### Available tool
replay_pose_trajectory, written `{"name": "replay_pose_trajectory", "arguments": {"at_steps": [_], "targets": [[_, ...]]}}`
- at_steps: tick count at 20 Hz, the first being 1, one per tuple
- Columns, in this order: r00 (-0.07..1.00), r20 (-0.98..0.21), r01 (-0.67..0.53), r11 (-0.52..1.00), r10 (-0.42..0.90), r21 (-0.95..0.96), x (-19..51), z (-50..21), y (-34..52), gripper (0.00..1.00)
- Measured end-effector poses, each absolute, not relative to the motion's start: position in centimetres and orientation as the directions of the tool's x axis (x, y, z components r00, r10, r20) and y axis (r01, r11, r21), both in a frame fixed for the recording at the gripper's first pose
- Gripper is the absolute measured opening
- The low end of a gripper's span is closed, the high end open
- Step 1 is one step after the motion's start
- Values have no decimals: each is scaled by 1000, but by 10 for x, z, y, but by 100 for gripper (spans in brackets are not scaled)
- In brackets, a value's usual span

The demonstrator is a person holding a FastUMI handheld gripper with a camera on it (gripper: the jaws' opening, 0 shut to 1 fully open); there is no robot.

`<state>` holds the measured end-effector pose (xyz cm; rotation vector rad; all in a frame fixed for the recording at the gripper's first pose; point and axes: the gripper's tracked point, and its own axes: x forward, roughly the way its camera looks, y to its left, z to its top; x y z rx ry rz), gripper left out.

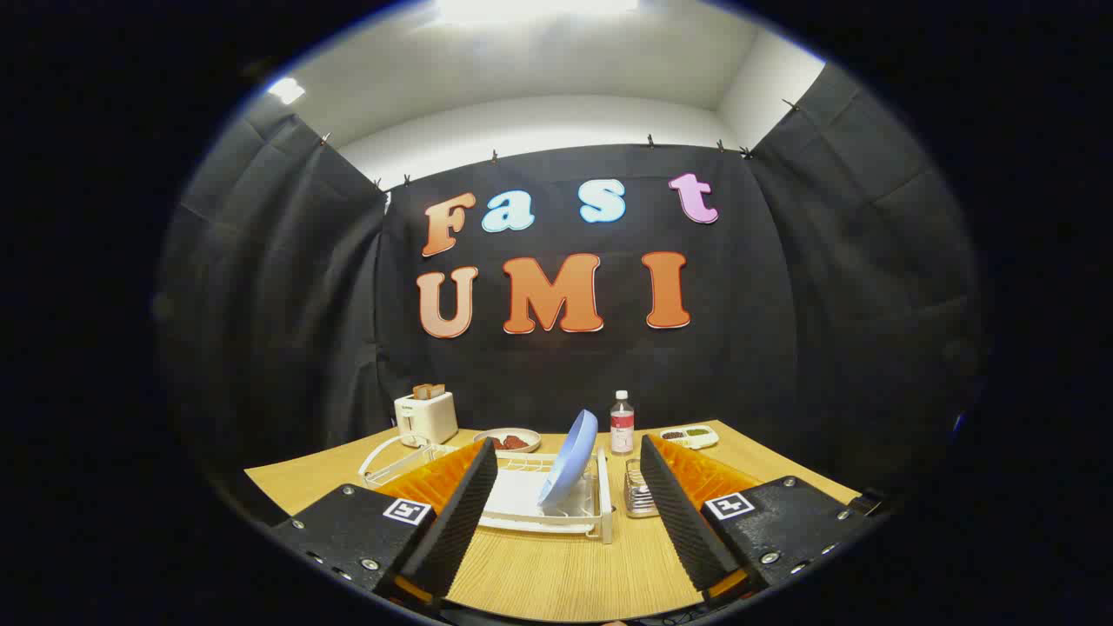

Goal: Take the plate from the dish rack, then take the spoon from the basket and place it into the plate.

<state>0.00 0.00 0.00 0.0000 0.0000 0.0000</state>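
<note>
A light blue plate (569, 458) stands on edge, leaning, in a white dish rack (556, 500) on the wooden table (556, 565). The rack lies just beyond my fingers, in line with the gap between them. A small metal wire basket (639, 496) stands right of the rack, close to my right finger; the spoon in it is too small to make out. My gripper (569, 500) is open wide above the table's near part, with nothing between its fingers.
At the table's back stand a white toaster (425, 417) with toast, a small dish of dark food (508, 440), a clear bottle (621, 423) and a white divided tray (689, 436). A white wire handle (383, 456) sticks out left of the rack.
</note>
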Motion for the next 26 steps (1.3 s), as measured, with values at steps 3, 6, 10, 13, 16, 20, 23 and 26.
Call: {"name": "replay_pose_trajectory", "arguments": {"at_steps": [3,6,10,13,16,20,23,26], "targets": [[1000,13,-24,999,24,22,-4,10,8,98],[1000,2,-16,999,16,28,-7,4,4,98],[1000,-17,-20,997,21,75,6,-6,-4,98],[1000,-6,-9,996,10,87,24,-3,-16,98],[1000,-1,-6,999,6,51,38,1,-24,98],[999,4,-46,998,46,30,62,9,-17,98],[998,-26,-54,999,54,-6,83,5,-18,98],[991,-105,-89,996,88,-8,102,-14,-13,98]]}}
